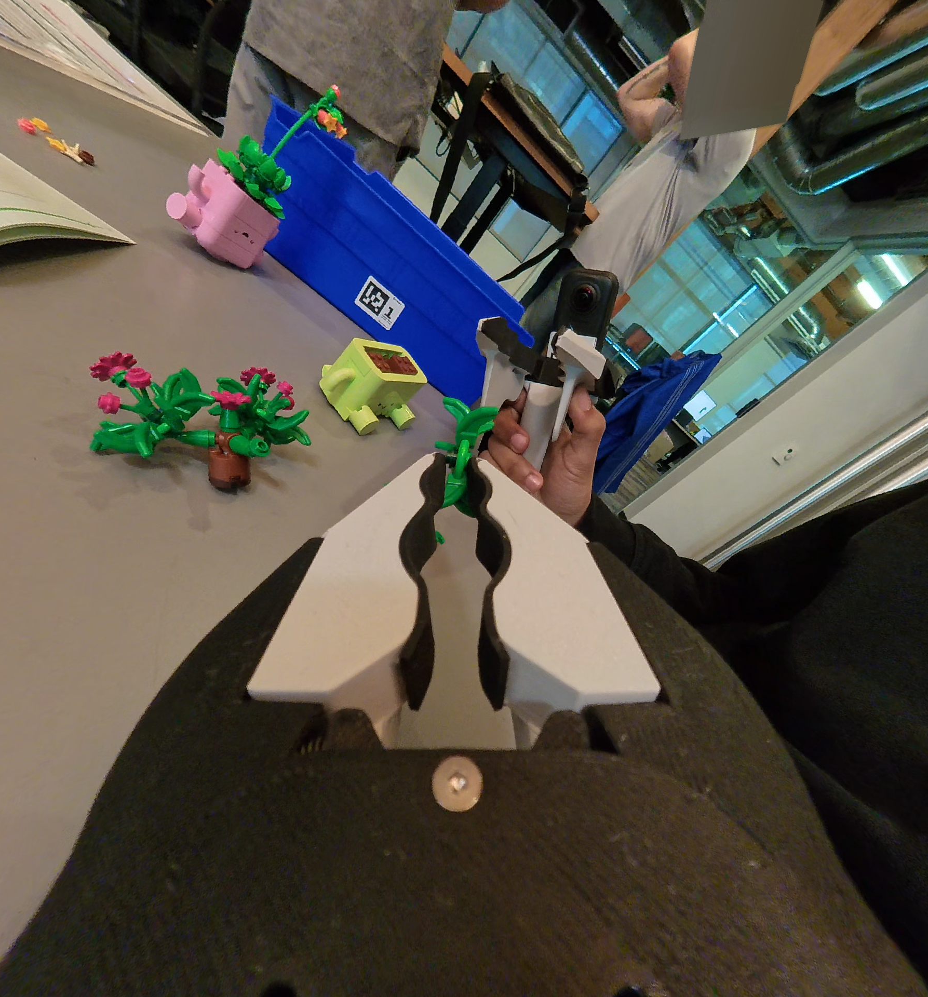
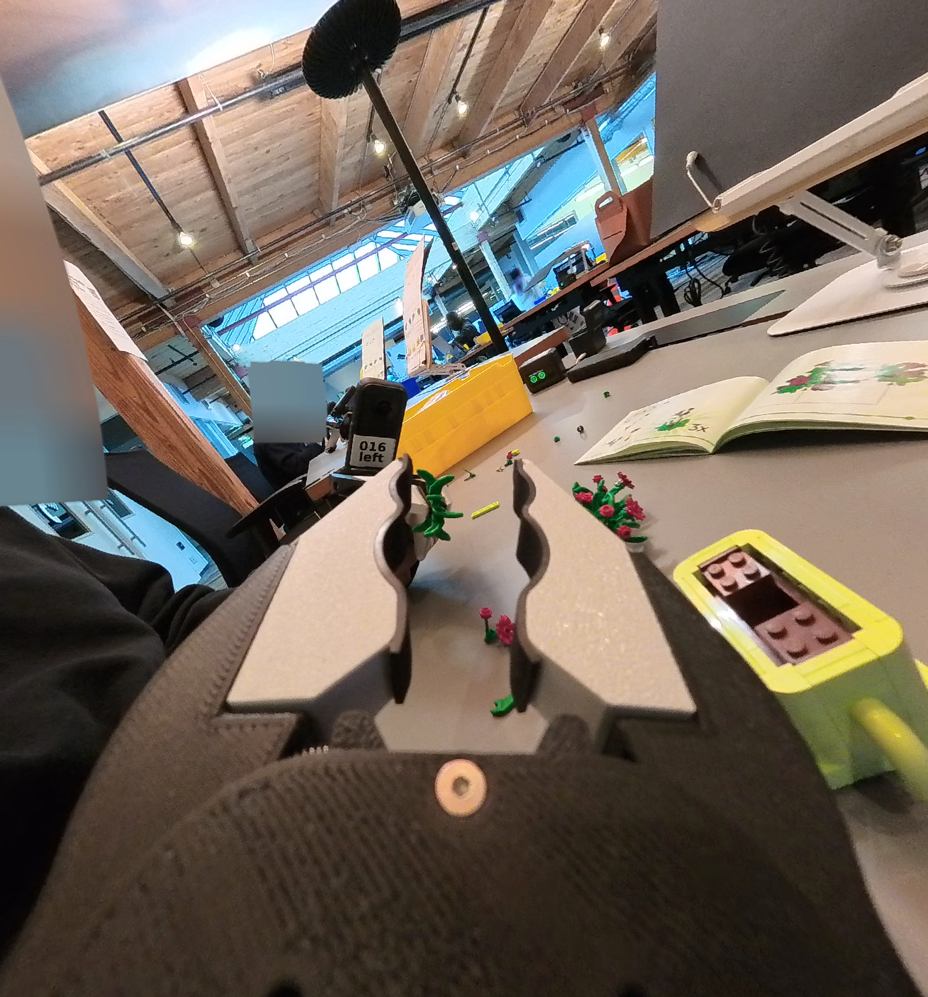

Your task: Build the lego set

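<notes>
Left gripper [image 1: 455,475]: fingers closed on a green leaf sprig [image 1: 462,453], pinched at the tips; sprig pokes up and out past the tips. Held at the near table edge, above the grey table [image 1: 127,566].

Right gripper [image 2: 461,475]: fingers apart, nothing between them. In the left wrist view it shows farther off [image 1: 537,350], held in a hand [image 1: 553,458] just right of the sprig, off the table edge.

Open room: bare table directly under and left of the left gripper. In the right wrist view, a clear strip of table runs ahead between the fingers, with a small pink flower stem [image 2: 499,628] and a green bit [image 2: 503,704] lying in it.

Around:
- Flower cluster [image 1: 197,415], pink blooms, green leaves, brown base, left of the left gripper, well apart.
- Lime pot [image 1: 372,386], brown studs in its top, between cluster and blue bin [image 1: 386,259]; close on the right of the right gripper [image 2: 807,636].
- Pink pot [image 1: 224,216] with greenery and a tall stem, touching or just beside the bin's far end; cannot tell which.
- Booklet [image 2: 774,399] open, far right side; yellow bin [image 2: 461,410] ahead.
- Loose small pieces [image 1: 57,140] at far left.

The blue bin walls off the far side.
</notes>
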Action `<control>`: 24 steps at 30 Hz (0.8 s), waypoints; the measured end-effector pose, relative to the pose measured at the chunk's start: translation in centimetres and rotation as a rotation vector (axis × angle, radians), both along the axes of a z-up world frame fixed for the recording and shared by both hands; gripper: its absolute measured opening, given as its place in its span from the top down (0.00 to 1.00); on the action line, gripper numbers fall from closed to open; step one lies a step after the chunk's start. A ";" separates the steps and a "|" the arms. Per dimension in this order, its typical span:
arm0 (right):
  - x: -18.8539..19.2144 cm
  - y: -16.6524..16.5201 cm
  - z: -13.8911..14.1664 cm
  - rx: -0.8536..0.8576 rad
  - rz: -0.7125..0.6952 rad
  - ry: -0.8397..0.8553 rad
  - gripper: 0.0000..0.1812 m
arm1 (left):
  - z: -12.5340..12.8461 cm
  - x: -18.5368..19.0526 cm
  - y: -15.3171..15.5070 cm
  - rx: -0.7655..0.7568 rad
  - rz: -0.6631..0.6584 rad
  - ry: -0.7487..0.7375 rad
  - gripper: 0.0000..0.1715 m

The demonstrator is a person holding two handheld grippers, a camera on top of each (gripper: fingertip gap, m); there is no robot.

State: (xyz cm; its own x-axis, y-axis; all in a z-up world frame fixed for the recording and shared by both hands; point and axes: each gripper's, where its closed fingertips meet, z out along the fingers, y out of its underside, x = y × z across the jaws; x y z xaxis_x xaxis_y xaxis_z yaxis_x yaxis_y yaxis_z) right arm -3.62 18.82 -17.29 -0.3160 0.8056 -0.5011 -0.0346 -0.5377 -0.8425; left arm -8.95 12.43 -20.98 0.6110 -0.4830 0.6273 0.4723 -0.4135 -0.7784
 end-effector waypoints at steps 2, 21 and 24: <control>0.0 0.0 0.0 0.000 0.000 0.000 0.81 | 0.0 0.0 0.0 0.002 0.003 0.002 0.97; 0.0 0.0 0.0 -0.002 -0.001 0.001 0.80 | 1.5 1.0 -0.6 0.322 0.241 0.745 0.97; 0.0 0.0 0.0 -0.002 -0.001 0.002 0.80 | 1.0 1.2 -0.4 0.397 0.310 1.005 0.97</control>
State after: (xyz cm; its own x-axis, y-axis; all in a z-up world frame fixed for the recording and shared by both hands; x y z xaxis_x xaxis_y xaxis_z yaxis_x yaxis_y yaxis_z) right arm -3.60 18.82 -17.27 -0.3161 0.8049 -0.5022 -0.0368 -0.5394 -0.8413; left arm -7.80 12.03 -19.99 0.8813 -0.2778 -0.3823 -0.4046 -0.0256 -0.9141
